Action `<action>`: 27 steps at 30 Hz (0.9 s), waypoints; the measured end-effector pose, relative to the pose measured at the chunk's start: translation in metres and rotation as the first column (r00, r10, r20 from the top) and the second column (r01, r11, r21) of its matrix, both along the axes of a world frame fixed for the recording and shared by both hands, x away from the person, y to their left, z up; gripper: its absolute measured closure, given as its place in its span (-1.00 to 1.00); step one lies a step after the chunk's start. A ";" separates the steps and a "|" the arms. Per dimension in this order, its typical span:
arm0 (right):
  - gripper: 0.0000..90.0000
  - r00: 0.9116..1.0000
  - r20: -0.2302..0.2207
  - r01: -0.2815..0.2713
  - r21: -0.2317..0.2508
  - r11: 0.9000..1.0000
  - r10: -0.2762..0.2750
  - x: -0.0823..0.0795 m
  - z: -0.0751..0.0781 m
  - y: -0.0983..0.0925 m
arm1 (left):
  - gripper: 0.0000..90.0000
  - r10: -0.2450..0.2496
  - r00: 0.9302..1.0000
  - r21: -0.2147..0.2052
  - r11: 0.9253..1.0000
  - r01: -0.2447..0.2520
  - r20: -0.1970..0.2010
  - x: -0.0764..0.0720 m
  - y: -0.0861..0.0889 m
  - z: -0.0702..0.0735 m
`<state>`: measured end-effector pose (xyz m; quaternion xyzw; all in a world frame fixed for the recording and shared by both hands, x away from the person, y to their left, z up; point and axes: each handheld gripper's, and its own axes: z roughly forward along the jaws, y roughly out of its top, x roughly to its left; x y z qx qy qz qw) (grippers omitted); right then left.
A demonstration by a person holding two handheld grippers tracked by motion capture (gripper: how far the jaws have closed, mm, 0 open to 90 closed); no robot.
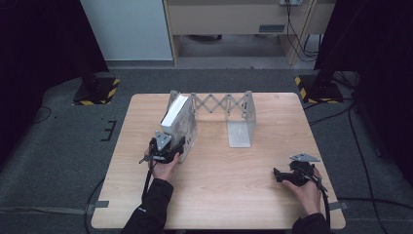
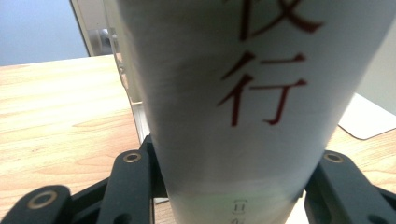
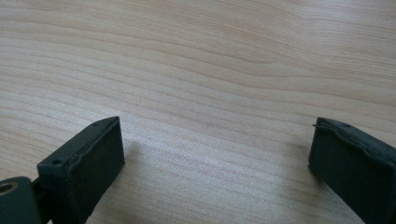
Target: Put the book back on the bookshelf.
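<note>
One book (image 2: 233, 116) cropped, left gripper (image 2: 233, 186) clamping

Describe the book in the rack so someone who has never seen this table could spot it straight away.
On the light wooden table stands a grey metal expanding book rack. At its left end leans a thick white book, red characters on its spine, clamped by the left gripper. It is the rack's sole book.
</note>
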<state>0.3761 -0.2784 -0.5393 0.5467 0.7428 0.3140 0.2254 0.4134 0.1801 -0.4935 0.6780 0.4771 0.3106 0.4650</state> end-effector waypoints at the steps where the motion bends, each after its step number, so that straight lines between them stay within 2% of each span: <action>1: -0.92 1.000 -0.002 -0.003 0.000 1.000 0.003 0.000 0.000 0.000 | 0.13 0.003 1.000 0.002 1.000 -0.003 -0.003 0.001 0.000 0.000; 6: -0.92 1.000 0.001 -0.002 -0.001 1.000 0.002 0.000 0.000 0.000 | 0.13 0.010 1.000 0.010 1.000 -0.010 -0.003 0.005 0.000 0.001; 8: -0.92 1.000 0.002 -0.002 -0.001 1.000 0.002 0.000 0.000 0.000 | 0.12 0.014 1.000 0.010 1.000 -0.014 0.010 0.007 -0.002 -0.001; 14: -0.92 1.000 -0.001 -0.003 -0.002 1.000 0.003 0.000 0.000 0.000 | 0.10 0.020 1.000 -0.005 1.000 -0.020 0.016 0.013 -0.005 -0.003; 18: -0.92 1.000 -0.002 -0.003 -0.001 1.000 0.003 0.000 0.000 0.000 | 0.00 -0.010 1.000 -0.061 0.998 0.009 -0.006 0.010 -0.001 -0.004; 20: -0.92 1.000 0.000 -0.004 -0.002 1.000 0.004 0.000 0.000 0.000 | -0.08 -0.025 0.999 -0.061 0.998 0.023 -0.029 0.007 0.001 -0.002; 21: -0.92 1.000 -0.001 -0.003 -0.001 1.000 0.003 0.000 0.000 0.000 | -0.09 -0.031 0.999 -0.076 0.997 0.029 -0.033 0.005 0.002 -0.001; 23: -0.92 1.000 -0.002 -0.003 -0.001 1.000 0.003 0.000 0.000 0.000 | -0.10 -0.042 0.999 -0.095 0.995 0.040 -0.026 0.001 0.004 -0.001; 27: -0.92 1.000 -0.002 -0.003 -0.001 1.000 0.003 0.000 0.000 0.000 | -0.09 -0.066 0.998 -0.104 0.993 0.064 -0.022 -0.006 0.007 0.000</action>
